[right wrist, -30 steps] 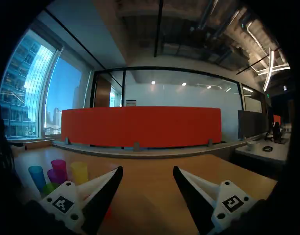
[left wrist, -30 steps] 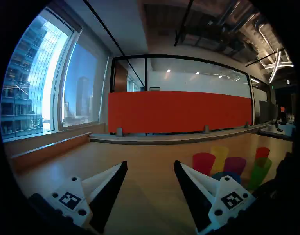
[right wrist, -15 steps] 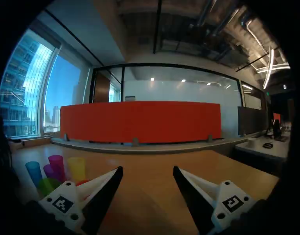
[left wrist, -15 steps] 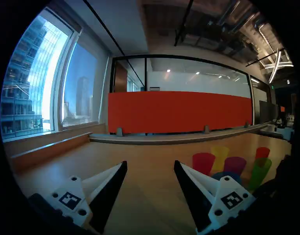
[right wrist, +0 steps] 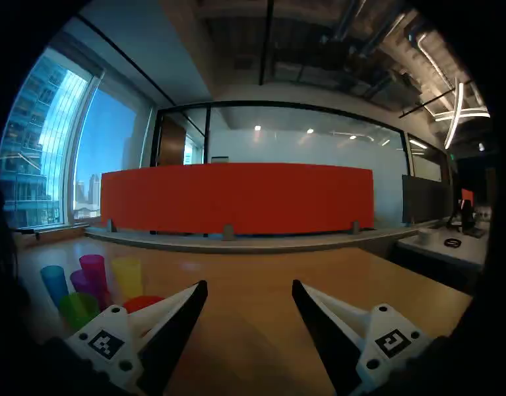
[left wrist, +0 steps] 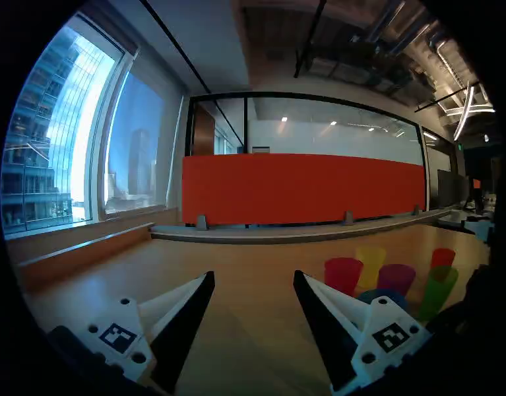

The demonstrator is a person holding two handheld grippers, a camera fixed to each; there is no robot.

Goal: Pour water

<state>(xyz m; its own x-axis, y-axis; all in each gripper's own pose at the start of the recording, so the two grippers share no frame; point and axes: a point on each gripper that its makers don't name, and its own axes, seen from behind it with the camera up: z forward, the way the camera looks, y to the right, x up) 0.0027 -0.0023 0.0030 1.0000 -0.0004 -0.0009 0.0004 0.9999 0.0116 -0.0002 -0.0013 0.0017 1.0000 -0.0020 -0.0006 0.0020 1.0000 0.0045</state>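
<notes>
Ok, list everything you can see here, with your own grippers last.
Cups: six, red, yellow, purple, a second red, green and blue, clustered on the table to the left gripper's right.
Table: one, light wood, under both grippers.
Divider: one, orange-red, along the table's far edge.
Windows: several, tall, on the left, with towers outside.
Monitor: one, dark, far right.
Left gripper: one, white with black fingers, open, empty, low over the table.
Right gripper: one, same colours, open, empty, low over the table.
</notes>
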